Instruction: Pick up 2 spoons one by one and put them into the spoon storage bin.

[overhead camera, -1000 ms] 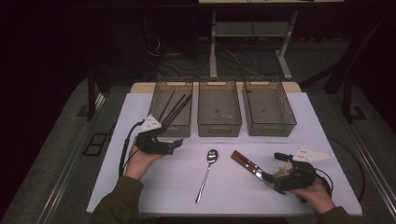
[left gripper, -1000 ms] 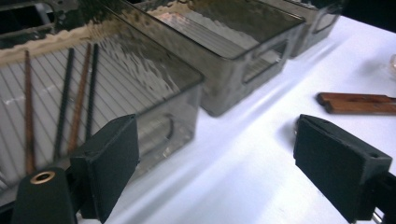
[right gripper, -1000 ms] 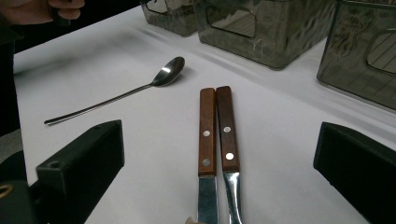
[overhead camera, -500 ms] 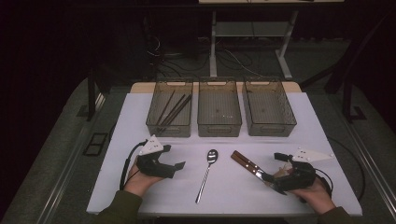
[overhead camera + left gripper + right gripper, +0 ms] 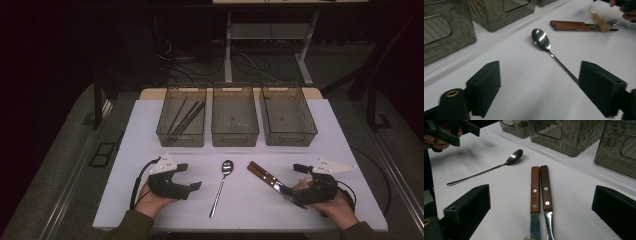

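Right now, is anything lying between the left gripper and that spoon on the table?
Nothing visible. The left gripper points at the spoon with its jaws apart, and bare white table lies between them. The wooden-handled cutlery lies beyond the spoon.

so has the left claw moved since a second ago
Yes. In the high view the left claw has drawn back from the left bin toward the table's near edge, ending beside the spoon. Its jaws have just been closing a little, nothing between them.
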